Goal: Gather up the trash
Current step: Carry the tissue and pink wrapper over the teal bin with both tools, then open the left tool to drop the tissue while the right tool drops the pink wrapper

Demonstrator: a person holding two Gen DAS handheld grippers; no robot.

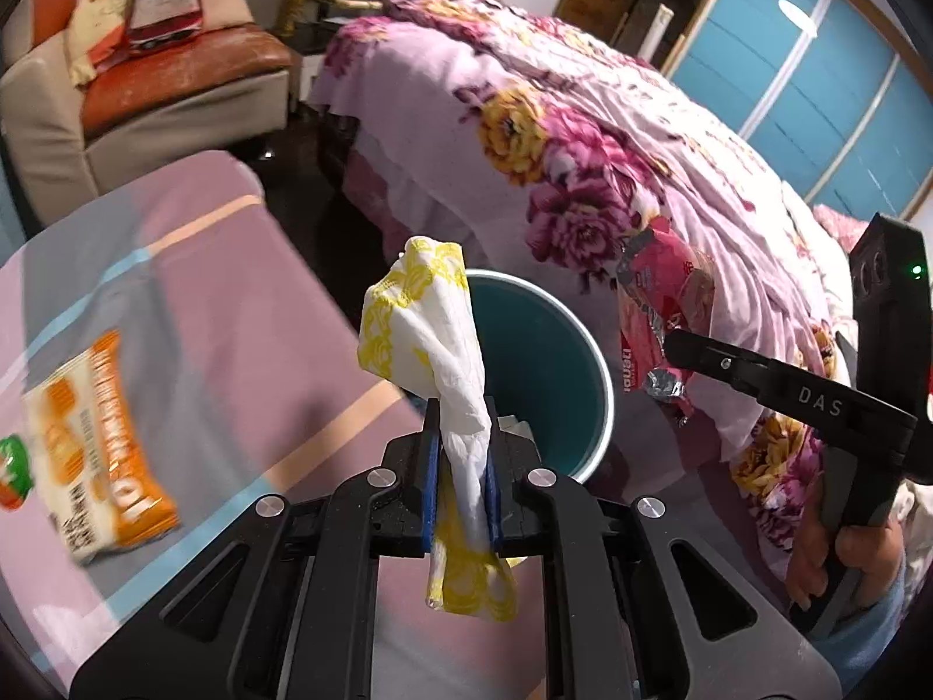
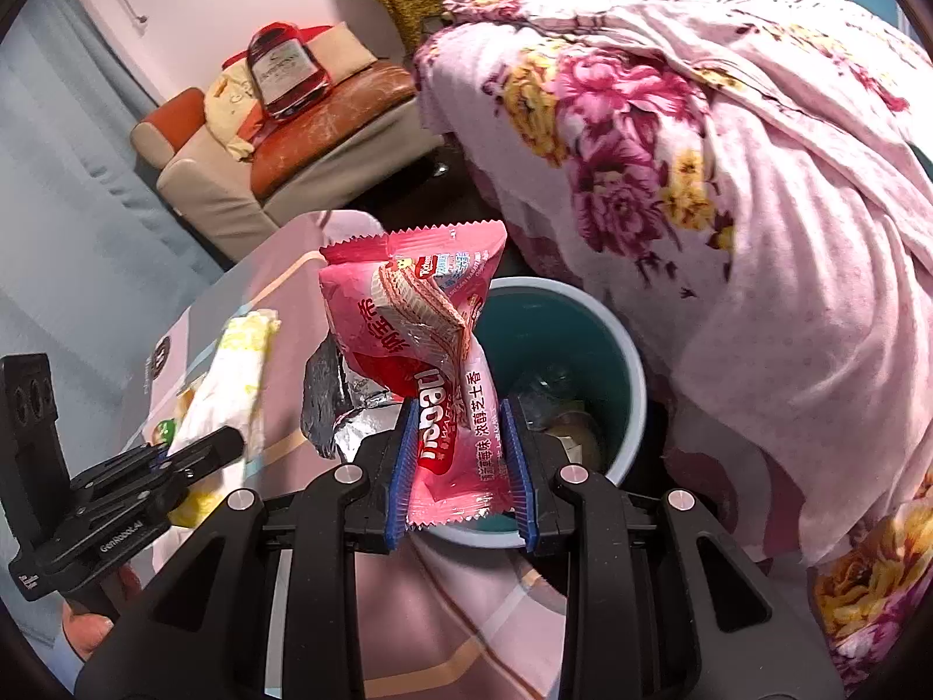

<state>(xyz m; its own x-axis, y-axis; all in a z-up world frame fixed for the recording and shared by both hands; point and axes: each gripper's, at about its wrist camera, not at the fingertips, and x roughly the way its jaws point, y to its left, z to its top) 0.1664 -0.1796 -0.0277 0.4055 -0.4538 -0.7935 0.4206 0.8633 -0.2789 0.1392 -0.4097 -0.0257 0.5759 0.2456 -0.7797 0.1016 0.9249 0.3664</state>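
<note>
My left gripper [image 1: 462,414] is shut on a crumpled white and yellow napkin [image 1: 428,321] and holds it just left of a teal trash bin [image 1: 548,361]. My right gripper [image 2: 460,420] is shut on a pink wafer wrapper [image 2: 420,315] and holds it at the near left rim of the same bin [image 2: 583,338], which has trash at its bottom. The right gripper [image 1: 676,344] with the wrapper [image 1: 659,303] shows in the left wrist view. The left gripper [image 2: 230,440] with the napkin [image 2: 233,373] shows in the right wrist view. An orange snack wrapper [image 1: 93,443] lies on the striped table.
The table [image 1: 233,303] with a pink, grey and blue striped cloth is at the left. A bed with a pink floral cover [image 1: 583,146] stands right behind the bin. A beige and orange sofa [image 1: 146,87] with a red bag is at the back left.
</note>
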